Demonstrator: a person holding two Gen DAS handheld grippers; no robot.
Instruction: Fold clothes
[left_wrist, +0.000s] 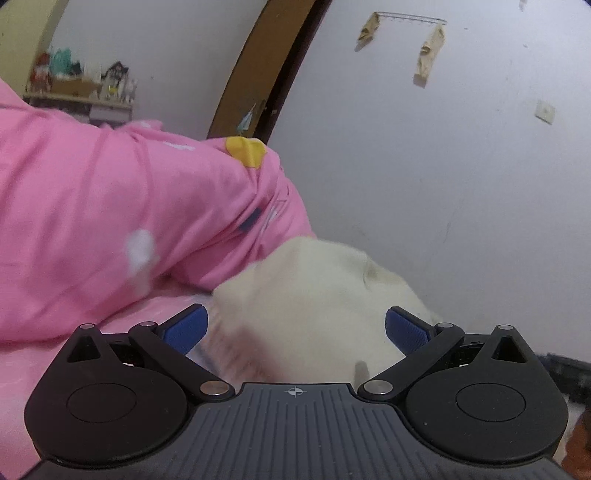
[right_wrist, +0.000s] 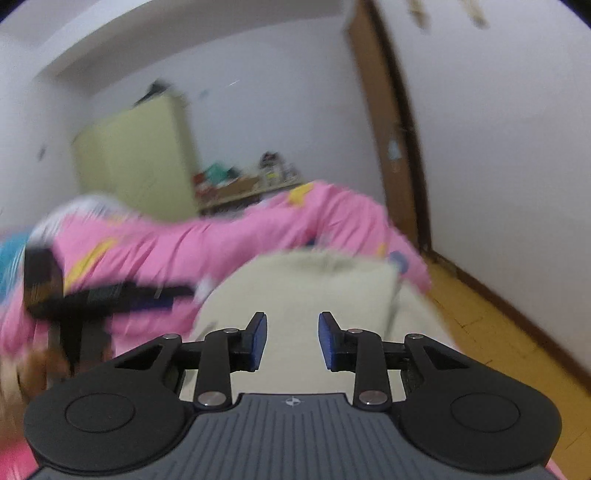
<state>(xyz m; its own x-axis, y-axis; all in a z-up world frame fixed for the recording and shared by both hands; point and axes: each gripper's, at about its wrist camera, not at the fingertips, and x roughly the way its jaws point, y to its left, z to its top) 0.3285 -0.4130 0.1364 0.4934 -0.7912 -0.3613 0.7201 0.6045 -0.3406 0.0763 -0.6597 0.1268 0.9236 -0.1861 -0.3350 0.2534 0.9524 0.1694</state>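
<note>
A cream garment (left_wrist: 314, 280) lies bunched on the pink bed cover (left_wrist: 110, 203), close to the white wall. My left gripper (left_wrist: 295, 325) stands wide open just before it, the blue pads (left_wrist: 184, 328) far apart and not pressing the cloth. In the right wrist view the cream garment (right_wrist: 306, 280) lies folded in layers. My right gripper (right_wrist: 293, 332) is narrowed over it, and cream cloth fills the gap between its blue pads (right_wrist: 258, 339). The picture there is blurred.
A heaped pink quilt (right_wrist: 221, 236) lies behind the garment. A dark blurred gripper (right_wrist: 92, 295) with a hand crosses the left of the right wrist view. Yellow floor (right_wrist: 498, 332) and a brown door (right_wrist: 388, 129) are to the right, with a green cupboard (right_wrist: 136, 158) and a cluttered shelf (left_wrist: 77, 92) behind.
</note>
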